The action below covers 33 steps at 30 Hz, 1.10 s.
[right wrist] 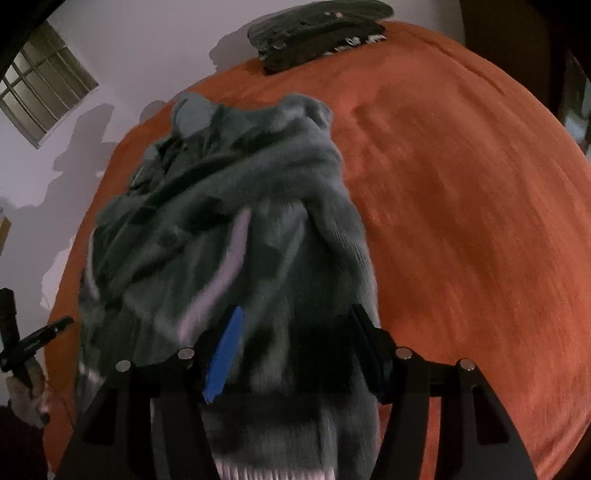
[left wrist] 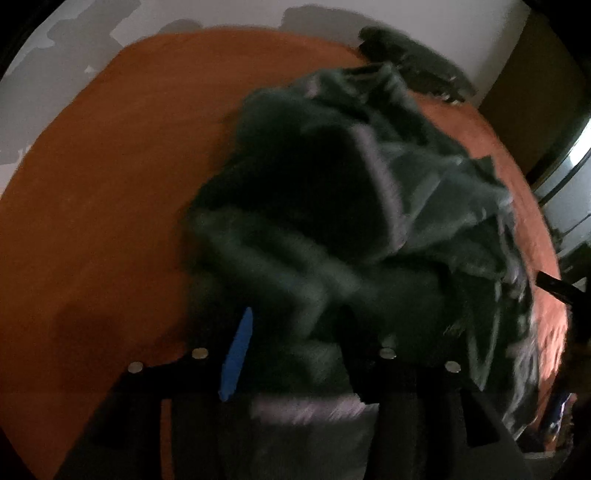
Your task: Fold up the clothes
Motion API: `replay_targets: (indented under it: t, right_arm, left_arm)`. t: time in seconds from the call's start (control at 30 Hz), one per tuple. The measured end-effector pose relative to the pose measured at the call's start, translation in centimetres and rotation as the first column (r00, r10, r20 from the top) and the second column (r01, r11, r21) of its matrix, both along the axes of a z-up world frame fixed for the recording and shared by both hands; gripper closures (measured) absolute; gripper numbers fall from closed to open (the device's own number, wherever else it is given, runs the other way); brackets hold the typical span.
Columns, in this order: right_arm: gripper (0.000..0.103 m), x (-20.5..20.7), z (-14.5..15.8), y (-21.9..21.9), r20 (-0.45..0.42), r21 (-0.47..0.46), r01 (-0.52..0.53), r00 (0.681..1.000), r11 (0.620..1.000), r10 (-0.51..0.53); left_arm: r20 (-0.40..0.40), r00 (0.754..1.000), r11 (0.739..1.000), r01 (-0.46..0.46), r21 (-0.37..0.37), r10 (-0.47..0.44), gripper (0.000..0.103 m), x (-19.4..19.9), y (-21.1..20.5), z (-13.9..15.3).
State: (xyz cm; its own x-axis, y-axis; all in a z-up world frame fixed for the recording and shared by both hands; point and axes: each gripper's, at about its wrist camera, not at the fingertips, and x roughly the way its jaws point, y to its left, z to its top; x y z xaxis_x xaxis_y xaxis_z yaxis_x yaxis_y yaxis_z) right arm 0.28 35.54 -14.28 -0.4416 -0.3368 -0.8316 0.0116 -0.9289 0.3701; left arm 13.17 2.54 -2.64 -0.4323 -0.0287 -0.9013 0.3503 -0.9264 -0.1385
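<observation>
Both claws hold the dark green sweater, the left gripper and the right gripper each closed on its near edge, while its bunched body stretches far over the orange bed.

sweater motion-blurred, left jaws cloth-covered

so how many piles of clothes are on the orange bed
2: a crumpled grey-green sweater mid-bed, with both claws in its fabric, and a folded dark stack at the far edge by the wall. More may lie out of view.
</observation>
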Motion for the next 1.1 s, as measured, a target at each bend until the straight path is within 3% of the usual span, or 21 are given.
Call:
replay_targets:
  t: [0.1, 0.2, 0.27, 0.47, 0.63, 0.67, 0.7, 0.73, 0.77, 0.8, 0.9, 0.97, 1.03, 1.1]
  right_arm:
    - [0.045, 3.8, -0.7, 1.4, 0.072, -0.018, 0.032, 0.997, 0.999, -0.031]
    - [0.045, 7.7, -1.6, 2.5, 0.148, -0.033, 0.059, 0.988, 0.998, -0.053]
    - [0.045, 10.1, -2.4, 3.2, 0.192, -0.045, 0.059, 0.980, 0.997, -0.050]
    - [0.045, 12.8, -3.1, 3.1, 0.210, -0.062, 0.018, 0.978, 0.998, -0.004]
    - [0.082, 13.6, -3.0, 2.7, 0.203, -0.077, 0.001, 0.979, 0.997, 0.015]
    - [0.094, 13.7, -3.2, 2.5, 0.210, -0.065, -0.006, 0.977, 0.998, 0.019]
    - [0.095, 13.7, -3.3, 2.4, 0.218, -0.057, -0.007, 0.976, 0.998, 0.019]
    - [0.096, 13.7, -3.1, 2.5, 0.208, -0.053, 0.005, 0.978, 0.999, 0.006]
    - [0.097, 13.7, -2.7, 2.5, 0.194, -0.049, 0.020, 0.981, 0.999, -0.010]
    - [0.097, 13.8, -1.9, 2.7, 0.165, -0.026, 0.028, 0.986, 0.999, -0.023]
    - [0.098, 14.3, 0.4, 3.4, 0.092, 0.053, 0.054, 0.994, 0.997, -0.059]
    - [0.098, 15.0, 0.4, 4.2, 0.107, 0.088, 0.082, 0.990, 0.993, -0.091]
    - [0.098, 14.9, -1.8, 3.8, 0.193, 0.080, 0.086, 0.976, 0.993, -0.100]
    - [0.097, 14.8, -2.4, 3.5, 0.211, 0.075, 0.075, 0.973, 0.994, -0.090]
  left_arm:
    - [0.103, 0.994, 0.999, -0.018, -0.030, 0.021, 0.053, 3.4, -1.1, -1.3]
    - [0.195, 0.981, 1.000, 0.012, -0.007, -0.011, 0.053, 7.5, -1.4, -2.5]
    - [0.230, 0.973, 1.000, 0.025, 0.003, -0.025, 0.052, 10.1, -1.3, -3.0]
    - [0.253, 0.967, 0.995, 0.009, 0.099, -0.034, 0.052, 13.6, -1.1, -4.6]
    - [0.258, 0.960, 0.985, 0.072, 0.157, -0.111, 0.052, 14.6, 0.8, -5.7]
    - [0.254, 0.962, 0.985, 0.062, 0.162, -0.103, 0.052, 14.8, 0.8, -5.9]
    - [0.250, 0.964, 0.985, 0.053, 0.167, -0.094, 0.053, 15.1, 0.9, -6.1]
    - [0.245, 0.967, 0.985, 0.035, 0.170, -0.077, 0.063, 15.3, 0.8, -6.2]
    - [0.234, 0.971, 0.985, 0.012, 0.171, -0.052, 0.086, 15.6, 0.6, -6.1]
    - [0.208, 0.978, 0.985, -0.019, 0.174, -0.018, 0.093, 16.2, 0.2, -5.5]
    - [0.152, 0.986, 0.977, -0.096, 0.189, 0.067, 0.094, 18.0, -0.9, -4.3]
    - [0.158, 0.984, 0.973, -0.112, 0.201, 0.081, 0.094, 19.1, -1.1, -4.6]
    - [0.183, 0.980, 0.970, -0.112, 0.214, 0.073, 0.094, 19.9, -0.8, -5.6]
    - [0.177, 0.983, 0.980, -0.080, 0.183, 0.047, 0.093, 19.7, 0.0, -5.3]
